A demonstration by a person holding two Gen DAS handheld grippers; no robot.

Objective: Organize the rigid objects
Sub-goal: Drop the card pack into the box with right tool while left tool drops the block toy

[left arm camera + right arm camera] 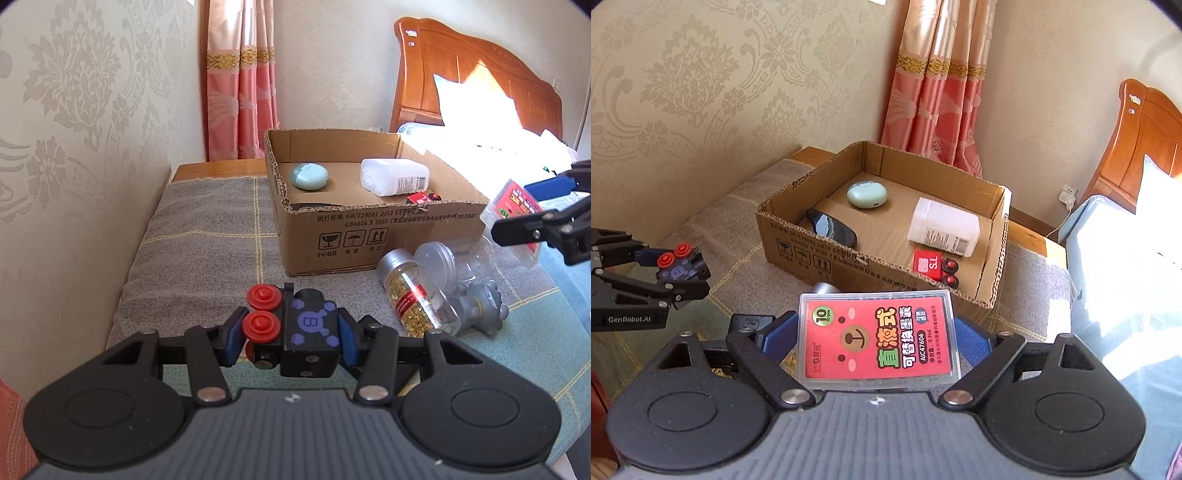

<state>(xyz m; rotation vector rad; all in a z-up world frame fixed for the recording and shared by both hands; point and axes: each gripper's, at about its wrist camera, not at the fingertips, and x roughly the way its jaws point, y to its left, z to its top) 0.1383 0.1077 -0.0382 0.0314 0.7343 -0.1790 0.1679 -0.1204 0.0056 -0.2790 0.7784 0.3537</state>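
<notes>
My left gripper [290, 338] is shut on a black toy train car with red wheels [295, 328], held above the grey cloth; it also shows in the right wrist view [677, 266]. My right gripper [877, 339] is shut on a clear flat case with a red label [877, 338], held in front of the cardboard box [812, 254]. The case shows in the left wrist view [517, 210] at the right. The box holds a mint green case [867, 195], a white bottle [943, 227], a dark oval object [831, 227] and a red toy car [934, 266].
A capsule bottle with a silver cap [417, 299], a clear jar with a silver lid [443, 258] and a grey figure [484, 306] lie on the cloth [199, 258] beside the box. A patterned wall is to the left, pink curtains [240, 81] behind, a wooden headboard [480, 74] at right.
</notes>
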